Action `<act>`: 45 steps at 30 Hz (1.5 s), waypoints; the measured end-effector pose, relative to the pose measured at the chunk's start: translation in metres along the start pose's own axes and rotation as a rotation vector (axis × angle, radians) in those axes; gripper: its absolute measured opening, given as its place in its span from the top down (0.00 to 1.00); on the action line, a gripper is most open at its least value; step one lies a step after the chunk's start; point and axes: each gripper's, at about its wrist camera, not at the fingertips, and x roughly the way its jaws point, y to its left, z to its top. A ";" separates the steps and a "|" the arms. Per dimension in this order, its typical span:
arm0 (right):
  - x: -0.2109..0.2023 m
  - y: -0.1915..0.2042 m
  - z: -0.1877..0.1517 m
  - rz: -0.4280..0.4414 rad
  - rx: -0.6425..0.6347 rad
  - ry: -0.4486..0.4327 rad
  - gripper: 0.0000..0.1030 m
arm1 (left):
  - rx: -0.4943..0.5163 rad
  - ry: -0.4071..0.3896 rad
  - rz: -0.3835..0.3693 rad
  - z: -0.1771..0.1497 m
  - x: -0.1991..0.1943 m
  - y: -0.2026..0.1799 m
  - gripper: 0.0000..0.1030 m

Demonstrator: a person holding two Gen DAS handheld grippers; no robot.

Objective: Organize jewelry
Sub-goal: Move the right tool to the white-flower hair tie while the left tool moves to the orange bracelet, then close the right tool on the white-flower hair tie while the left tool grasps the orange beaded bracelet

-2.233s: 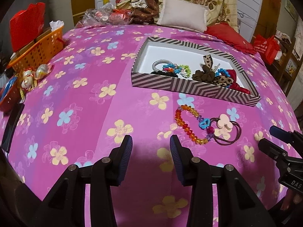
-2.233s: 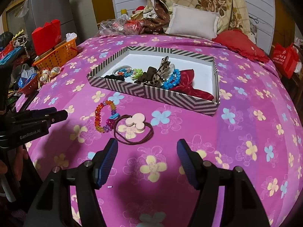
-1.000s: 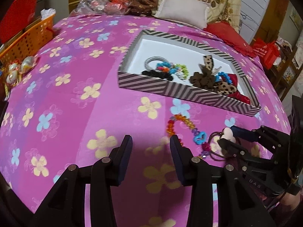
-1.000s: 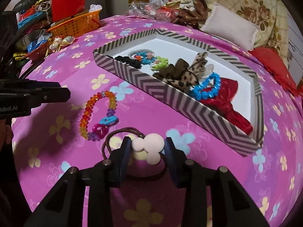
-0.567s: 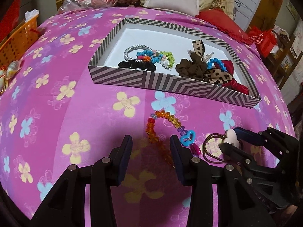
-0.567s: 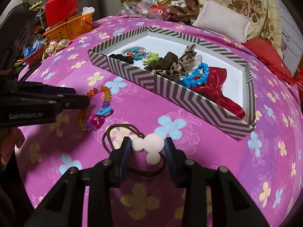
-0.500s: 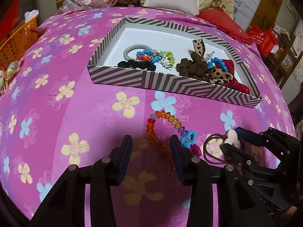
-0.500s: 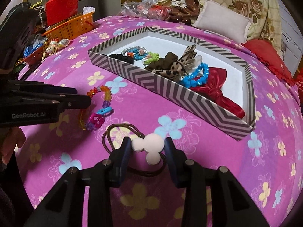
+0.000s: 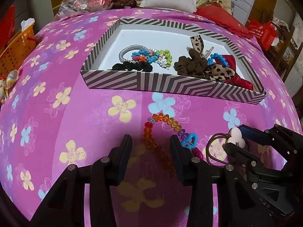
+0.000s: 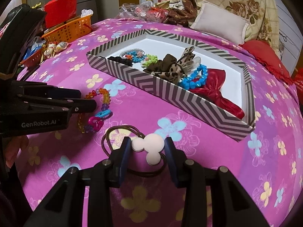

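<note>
On a bed (image 9: 56,124) spread with a pink flowered cover, two hand-held grippers work over loose pieces of jewelry. The right gripper (image 10: 147,151) has its jaws clenched on the pale three-lobed charm of a brown hair tie (image 10: 149,147); both blue pads touch the charm's sides, and the elastic loops trail out to the left of the jaws and underneath them onto the cover. In the left wrist view the same hair tie (image 9: 234,138) shows off to the right of the left gripper's jaws, pinched in the right gripper (image 9: 238,140).

The left gripper (image 9: 150,147) hangs with its jaws released, parted around nothing. One strand of an orange and red beaded bracelet (image 9: 159,132) runs on the cover between the two pads and arcs ahead of them; its blue heart charm lies just beyond the right-hand pad. From the right wrist view the left gripper (image 10: 83,102) reaches in from the left, its tips over the beaded bracelet (image 10: 100,102), though whether they touch the beads cannot be told.

Well ahead of both sets of jaws stands a shallow striped box (image 9: 170,87) with a white floor, holding a silver bangle, a black scrunchie, coloured bead bracelets, a brown scrunchie, a leopard-print bow, a blue bead bracelet and a red bow. In the right wrist view, part of a person's hand (image 10: 13,149) shows beneath the left gripper, at the left edge.
</note>
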 end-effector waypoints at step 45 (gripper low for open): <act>-0.063 0.003 0.027 -0.039 0.062 -0.164 0.64 | 0.027 -0.257 -0.056 0.052 -0.101 0.005 1.00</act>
